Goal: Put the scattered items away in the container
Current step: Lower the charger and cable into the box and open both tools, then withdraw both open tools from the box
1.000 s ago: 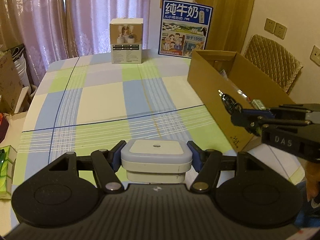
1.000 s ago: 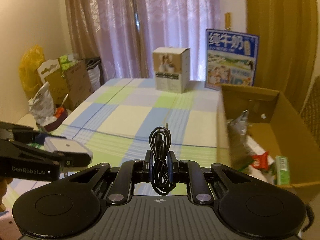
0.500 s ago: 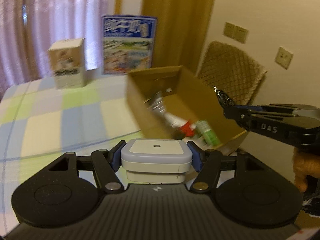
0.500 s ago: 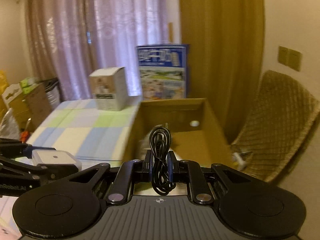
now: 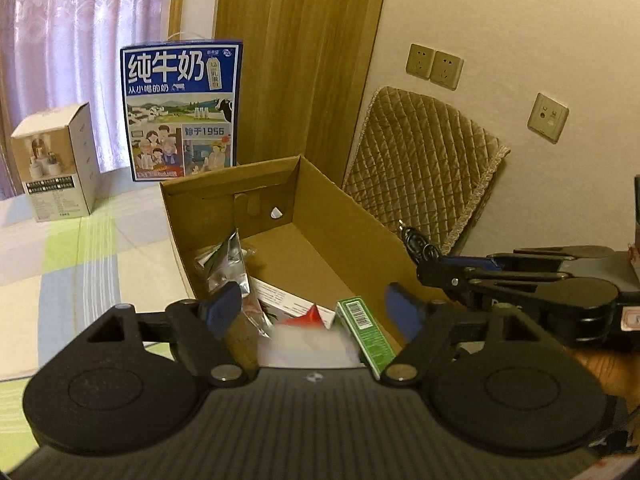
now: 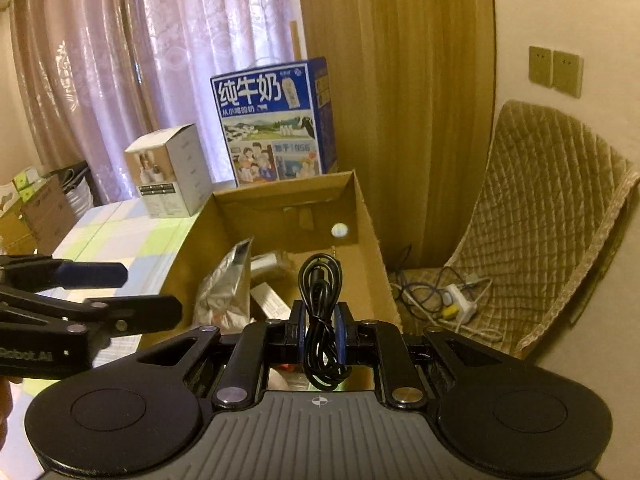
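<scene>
Now the left gripper (image 5: pixel 316 308) hangs over the near end of the open cardboard box (image 5: pixel 360 236), and its fingers have just been spreading: the blue pads (image 5: pixel 222 308) stand wide apart, and between them, low at about 6 o'clock, only a white blur (image 5: pixel 308 340) shows, which I judge to be the white device dropping free into the box. It lands among a green carton (image 5: pixel 366 332), a red packet (image 5: pixel 306 316) and a silver foil pouch (image 5: pixel 224 264) already inside. The right gripper (image 6: pixel 318 330), at 3 o'clock of the left one, has its fingers pressed tight on a coiled black cable (image 6: pixel 320 312) that stands upright between them, above the box's near right corner. The risk lies here: that corner is close to the box's right wall, and beyond it, toward 3 o'clock, the floor drops away to a power strip (image 6: pixel 460 300) and a quilted chair (image 6: pixel 560 220). Released too near the wall, the light springy coil could catch the rim and tumble outside. The two grippers also sit close together, so a hasty swing might knock them.
</scene>
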